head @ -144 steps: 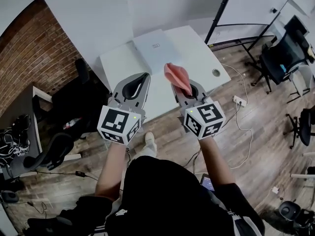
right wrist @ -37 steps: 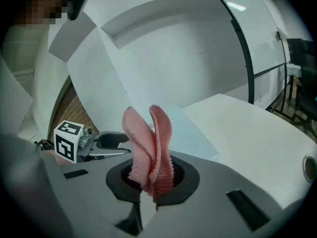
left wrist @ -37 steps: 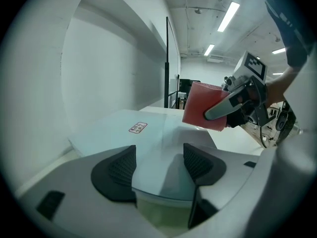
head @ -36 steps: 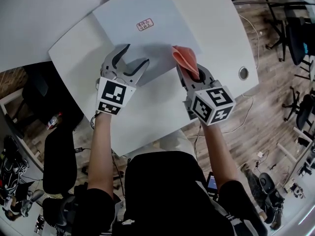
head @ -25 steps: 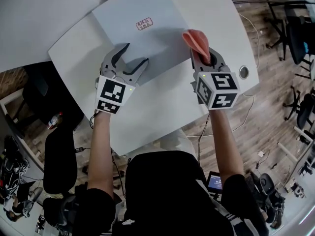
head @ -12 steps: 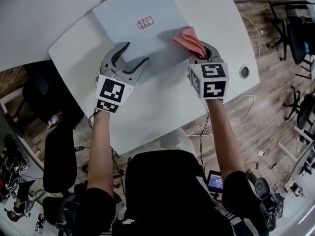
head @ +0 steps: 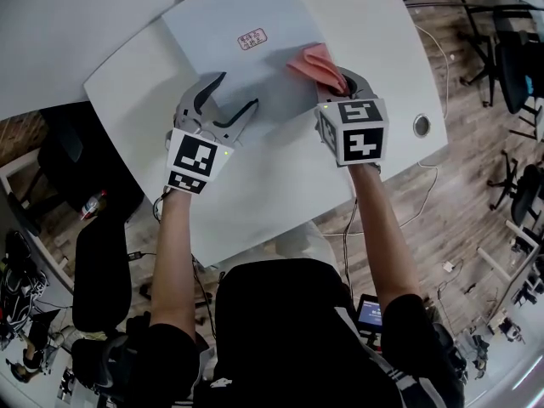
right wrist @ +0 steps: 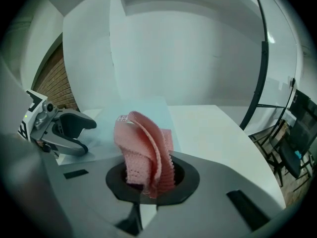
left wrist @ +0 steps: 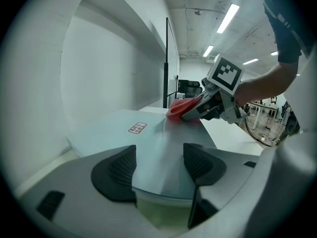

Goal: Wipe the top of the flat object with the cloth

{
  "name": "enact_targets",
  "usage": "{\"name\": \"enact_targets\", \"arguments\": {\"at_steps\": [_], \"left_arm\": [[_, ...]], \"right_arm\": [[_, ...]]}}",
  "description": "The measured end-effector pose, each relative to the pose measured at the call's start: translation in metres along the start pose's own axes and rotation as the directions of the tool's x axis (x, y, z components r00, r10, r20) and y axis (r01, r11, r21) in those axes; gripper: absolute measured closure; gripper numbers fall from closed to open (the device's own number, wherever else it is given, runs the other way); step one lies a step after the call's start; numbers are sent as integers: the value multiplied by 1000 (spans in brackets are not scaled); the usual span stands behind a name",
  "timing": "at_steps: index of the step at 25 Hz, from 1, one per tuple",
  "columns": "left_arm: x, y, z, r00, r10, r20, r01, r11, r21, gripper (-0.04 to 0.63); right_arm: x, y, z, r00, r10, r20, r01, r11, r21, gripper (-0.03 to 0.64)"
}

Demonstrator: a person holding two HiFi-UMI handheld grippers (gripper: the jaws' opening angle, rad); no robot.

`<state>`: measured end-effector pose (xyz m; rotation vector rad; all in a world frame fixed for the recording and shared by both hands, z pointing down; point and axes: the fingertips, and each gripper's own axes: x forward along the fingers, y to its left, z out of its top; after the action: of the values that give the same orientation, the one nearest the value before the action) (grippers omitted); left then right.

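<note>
Looking steeply down from the head view, a person stands at a white table (head: 382,24) with a gripper in each hand. The right gripper (head: 340,82) has its jaw tips mostly covered by its own marker cube and by the pink cloth (head: 316,63) it carries. Its own view shows the jaws pinching that cloth, which bunches up in waffle-textured folds. The cloth's free end lies over the right edge of the flat object (head: 212,15), a thin, smooth, pale grey-blue sheet on the table. It seems to rest on the surface, though contact is hard to confirm.

The left gripper (head: 235,93) has its jaws spread wide with nothing gripped. The sheet's near edge sits between its dark ribbed pads (left wrist: 121,167). A small red-and-white label (head: 251,37) is stuck on the sheet, its print too small to read.

A round grommet (head: 422,126) sits near the table's right corner. Beyond are wood flooring with a trailing cable (head: 425,185) and black office chairs (head: 510,66), partly cut off at the frame edge.
</note>
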<state>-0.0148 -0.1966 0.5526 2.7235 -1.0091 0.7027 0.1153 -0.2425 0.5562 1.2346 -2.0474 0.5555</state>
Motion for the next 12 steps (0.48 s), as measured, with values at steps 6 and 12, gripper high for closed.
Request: {"name": "enact_targets", "arguments": {"at_steps": [6, 12], "left_arm": [[1, 0, -1, 1000, -2, -1, 2, 1000, -6, 301], [-1, 1, -1, 1000, -4, 3, 4, 1000, -10, 301]], "right_arm": [[15, 44, 15, 994, 107, -18, -108, 994, -28, 569], [24, 88, 24, 982, 183, -36, -186, 978, -93, 569]]}}
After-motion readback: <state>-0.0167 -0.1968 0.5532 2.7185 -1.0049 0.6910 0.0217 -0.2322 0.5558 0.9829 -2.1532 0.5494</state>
